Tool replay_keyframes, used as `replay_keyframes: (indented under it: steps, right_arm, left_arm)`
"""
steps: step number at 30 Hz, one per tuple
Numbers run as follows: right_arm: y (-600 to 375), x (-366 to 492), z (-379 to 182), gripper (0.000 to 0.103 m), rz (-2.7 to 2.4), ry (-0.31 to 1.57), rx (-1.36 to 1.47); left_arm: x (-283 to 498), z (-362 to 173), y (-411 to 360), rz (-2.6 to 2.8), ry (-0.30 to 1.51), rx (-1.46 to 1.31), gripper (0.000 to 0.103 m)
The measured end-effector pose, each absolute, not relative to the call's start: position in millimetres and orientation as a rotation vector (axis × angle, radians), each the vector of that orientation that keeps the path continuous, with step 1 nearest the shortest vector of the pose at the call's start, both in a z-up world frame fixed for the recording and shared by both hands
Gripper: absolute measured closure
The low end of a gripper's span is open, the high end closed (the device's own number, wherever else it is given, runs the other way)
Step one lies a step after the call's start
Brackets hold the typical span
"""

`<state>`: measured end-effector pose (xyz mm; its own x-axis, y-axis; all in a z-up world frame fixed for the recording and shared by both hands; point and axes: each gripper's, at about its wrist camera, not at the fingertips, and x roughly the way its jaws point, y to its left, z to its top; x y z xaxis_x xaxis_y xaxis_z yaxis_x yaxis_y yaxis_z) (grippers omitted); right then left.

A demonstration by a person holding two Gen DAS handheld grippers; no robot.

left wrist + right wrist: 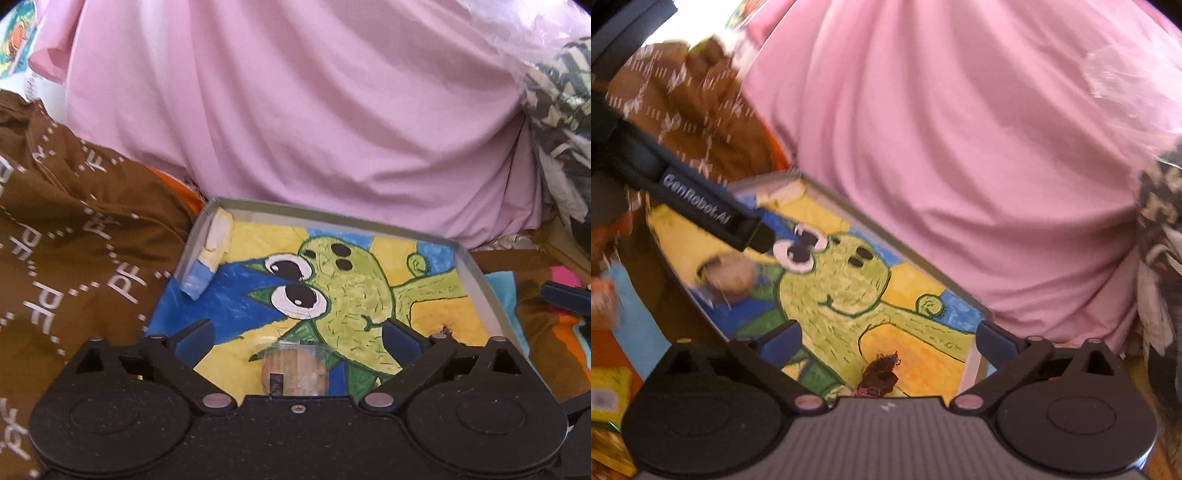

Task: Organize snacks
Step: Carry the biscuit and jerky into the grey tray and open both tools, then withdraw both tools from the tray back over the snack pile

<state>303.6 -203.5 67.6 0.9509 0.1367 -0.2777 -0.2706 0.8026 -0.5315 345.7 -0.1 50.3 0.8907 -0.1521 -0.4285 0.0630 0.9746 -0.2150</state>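
A brown patterned cloth (pixel 74 236) is seen at the left, beside a shallow tray (pixel 476 280) lined with a cartoon drawing. A clear-wrapped biscuit (pixel 293 373) is seen lying in the tray between the wide-spread, empty left gripper (pixel 299 338). The right gripper (pixel 888 338) is likewise held wide above a dark snack (pixel 879 373) on the tray.
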Motion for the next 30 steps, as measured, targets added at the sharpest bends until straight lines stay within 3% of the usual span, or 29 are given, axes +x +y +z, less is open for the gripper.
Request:
replay_keyframes:
  steps: [15, 30]
  right_arm:
    - [-228, 210, 102, 0.000, 0.215, 0.161, -0.364]
    - [-244, 109, 68, 0.000, 0.247, 0.263, -0.252]
  left_arm:
    - [240, 94, 1, -0.101, 0.402, -0.175, 0.001]
    - [115, 71, -2, -0.075, 0.461, -0.205, 0.001]
